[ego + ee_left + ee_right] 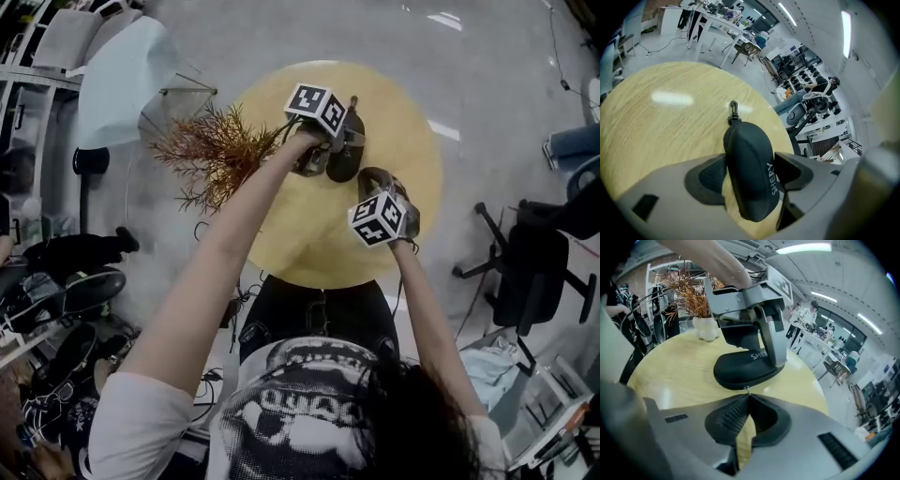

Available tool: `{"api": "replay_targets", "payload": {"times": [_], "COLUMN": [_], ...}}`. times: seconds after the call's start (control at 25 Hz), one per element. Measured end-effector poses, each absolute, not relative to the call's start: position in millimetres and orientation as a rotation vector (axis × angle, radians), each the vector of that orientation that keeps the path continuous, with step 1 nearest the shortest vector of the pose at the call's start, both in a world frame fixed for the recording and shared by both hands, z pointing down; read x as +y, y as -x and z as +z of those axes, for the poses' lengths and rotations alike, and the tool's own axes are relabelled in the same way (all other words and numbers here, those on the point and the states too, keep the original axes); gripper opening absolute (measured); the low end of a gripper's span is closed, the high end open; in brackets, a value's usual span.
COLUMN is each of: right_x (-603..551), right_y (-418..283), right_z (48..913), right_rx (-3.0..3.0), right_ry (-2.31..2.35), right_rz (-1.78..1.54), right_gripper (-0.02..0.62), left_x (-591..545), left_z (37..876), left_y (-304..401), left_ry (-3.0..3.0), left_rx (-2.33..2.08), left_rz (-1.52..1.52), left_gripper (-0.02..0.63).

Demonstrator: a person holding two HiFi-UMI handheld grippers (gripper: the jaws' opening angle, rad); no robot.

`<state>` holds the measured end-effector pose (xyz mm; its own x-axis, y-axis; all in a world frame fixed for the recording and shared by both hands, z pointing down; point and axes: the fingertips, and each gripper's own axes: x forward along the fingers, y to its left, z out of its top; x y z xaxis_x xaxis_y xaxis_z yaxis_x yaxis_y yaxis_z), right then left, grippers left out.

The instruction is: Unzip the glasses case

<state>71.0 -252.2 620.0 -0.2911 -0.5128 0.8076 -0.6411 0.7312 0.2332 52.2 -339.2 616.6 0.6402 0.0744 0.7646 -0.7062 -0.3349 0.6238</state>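
Observation:
A black zipped glasses case (749, 164) with white lettering lies on the round wooden table (656, 136); a small clip (733, 108) sticks out of its far end. My left gripper (750, 174) is shut across the case's middle, one pad on each long side. From the right gripper view the case (740, 370) sits under the left gripper (754, 310). My right gripper (748, 395) is shut at the case's near edge, with a small metal zipper pull (748, 388) pinched at its tips. In the head view both grippers (328, 155) (373, 180) meet over the case (343, 164).
A dried rust-coloured plant (211, 150) in a white vase (707, 328) stands at the table's left edge (246, 112). An office chair (536, 272) stands on the floor to the right. Bags and shoes (66, 291) lie at the left.

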Motion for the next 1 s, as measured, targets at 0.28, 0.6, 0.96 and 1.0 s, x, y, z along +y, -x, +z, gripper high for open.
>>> {"api": "replay_targets", "payload": {"times": [0.28,0.6,0.96,1.0], "right_x": [-272.2,-300.1,-336.8,-342.1], "right_y": [-85.4,-90.1,-94.6,-94.3], "right_z": [624.1,626.1,626.6,626.2], "right_rx": [-2.024,-2.076,-2.097,-2.098], "right_ry": [-0.787,-0.713,-0.620,-0.607], "right_rz": [0.144,0.111,0.014,0.000], "right_gripper": [0.003,0.003,0.003,0.005], "left_x": [-332.6,-331.2,-331.0,-331.2], "left_z": [619.0,621.0,621.0,620.8], "left_y": [-59.2,-58.8,-60.5,-60.5], "left_ry": [-1.772,-1.777,-1.787,-1.787], "left_rx": [-0.541,-0.529,-0.528,-0.525], "left_rz": [0.864,0.907,0.906,0.906], "left_gripper": [0.330,0.331,0.333,0.333]}}
